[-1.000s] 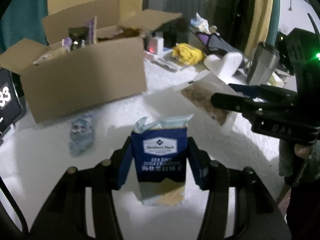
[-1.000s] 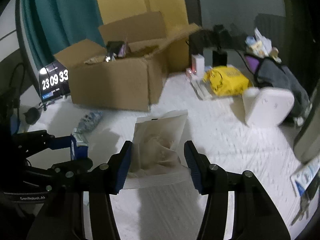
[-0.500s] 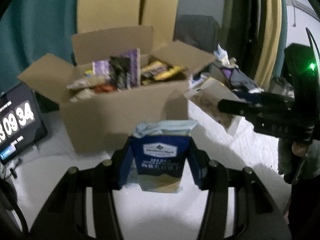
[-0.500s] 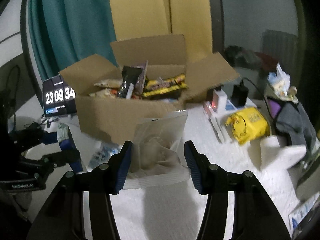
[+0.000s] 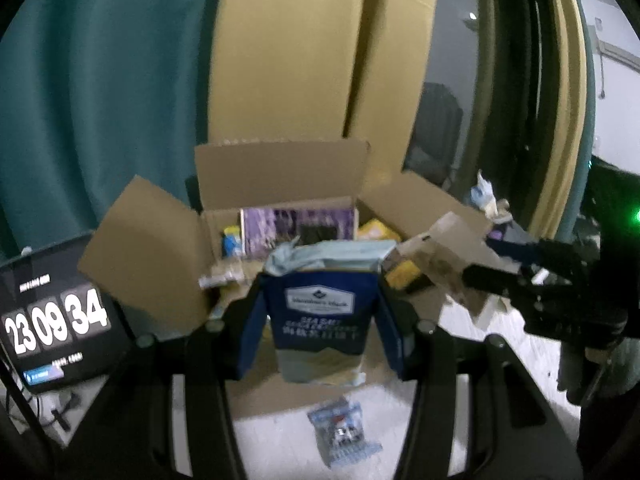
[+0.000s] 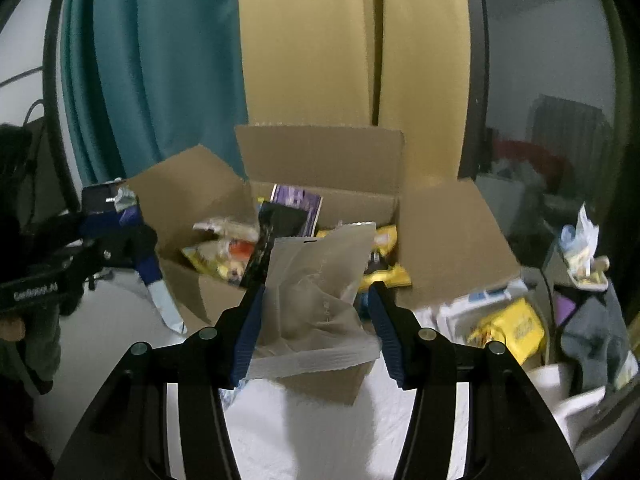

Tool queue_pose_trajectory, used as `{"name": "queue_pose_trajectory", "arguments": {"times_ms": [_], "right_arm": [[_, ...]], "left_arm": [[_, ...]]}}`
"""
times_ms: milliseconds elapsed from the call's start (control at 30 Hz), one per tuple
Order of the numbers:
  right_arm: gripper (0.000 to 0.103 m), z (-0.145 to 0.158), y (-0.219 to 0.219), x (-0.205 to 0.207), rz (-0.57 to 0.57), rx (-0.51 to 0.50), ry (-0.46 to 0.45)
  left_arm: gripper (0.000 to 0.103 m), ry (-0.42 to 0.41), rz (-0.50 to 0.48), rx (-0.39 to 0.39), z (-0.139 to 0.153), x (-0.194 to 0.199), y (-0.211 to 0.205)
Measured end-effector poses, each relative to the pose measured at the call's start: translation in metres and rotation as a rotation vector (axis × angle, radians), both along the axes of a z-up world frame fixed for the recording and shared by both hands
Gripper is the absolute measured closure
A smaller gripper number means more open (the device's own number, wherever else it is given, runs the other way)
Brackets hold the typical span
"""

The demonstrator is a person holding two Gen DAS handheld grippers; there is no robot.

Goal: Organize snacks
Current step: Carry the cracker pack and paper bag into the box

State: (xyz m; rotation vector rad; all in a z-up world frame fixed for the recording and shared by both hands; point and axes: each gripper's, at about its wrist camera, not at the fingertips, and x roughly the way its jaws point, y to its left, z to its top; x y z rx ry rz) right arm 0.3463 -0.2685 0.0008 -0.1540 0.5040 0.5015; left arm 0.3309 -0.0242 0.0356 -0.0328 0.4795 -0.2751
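Both pairs of fingers are clamped on snack packs, each held up in front of the open cardboard box [image 5: 276,184]. On the left gripper [image 5: 320,328], the blue-padded fingers [image 5: 250,336] press against the two sides of a dark blue cracker bag [image 5: 320,316], which stands upright between them with its pale crumpled top just at the near edge of the box. On the right gripper [image 6: 316,332], the fingers [image 6: 248,340] squeeze a translucent, crinkled pouch [image 6: 320,300] near its sealed lower edge; the pouch tilts slightly, its top reaching over the box's front wall.

Inside the box [image 6: 320,160] I can see a purple packet [image 6: 298,204], a black wrapper and some yellow bags [image 6: 384,276] piled together, all four flaps folded outward. One small blue-and-clear snack pack [image 5: 342,436] lies on the white surface [image 5: 280,440] in front of the box, below the cracker bag. A clock screen [image 5: 56,320] reading 23 09 34 stands to the box's left. Teal and yellow curtains hang behind.
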Motion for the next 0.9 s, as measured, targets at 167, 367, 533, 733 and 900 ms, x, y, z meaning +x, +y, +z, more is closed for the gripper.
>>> {"name": "queue_pose_trajectory", "arguments": {"times_ms": [167, 367, 533, 733, 900], "right_arm": [[0.047, 0.008, 0.004, 0.027, -0.020, 0.006, -0.020], [0.047, 0.006, 0.007, 0.062, -0.056, 0.004, -0.024], [0.047, -0.007, 0.016, 0.091, -0.063, -0.002, 0.006], [0.047, -0.025, 0.028, 0.112, -0.057, -0.011, 0.041], [0.047, -0.036, 0.033, 0.117, -0.053, -0.010, 0.062]], "left_arm": [[0.052, -0.012, 0.015, -0.021, 0.004, 0.028, 0.007], [0.052, 0.024, 0.018, -0.016, -0.010, 0.072, 0.008], [0.052, 0.068, 0.012, -0.020, -0.029, 0.098, 0.003], [0.051, 0.124, 0.010, -0.021, -0.049, 0.116, 0.000], [0.051, 0.167, 0.011, -0.018, -0.058, 0.126, 0.002]]}}
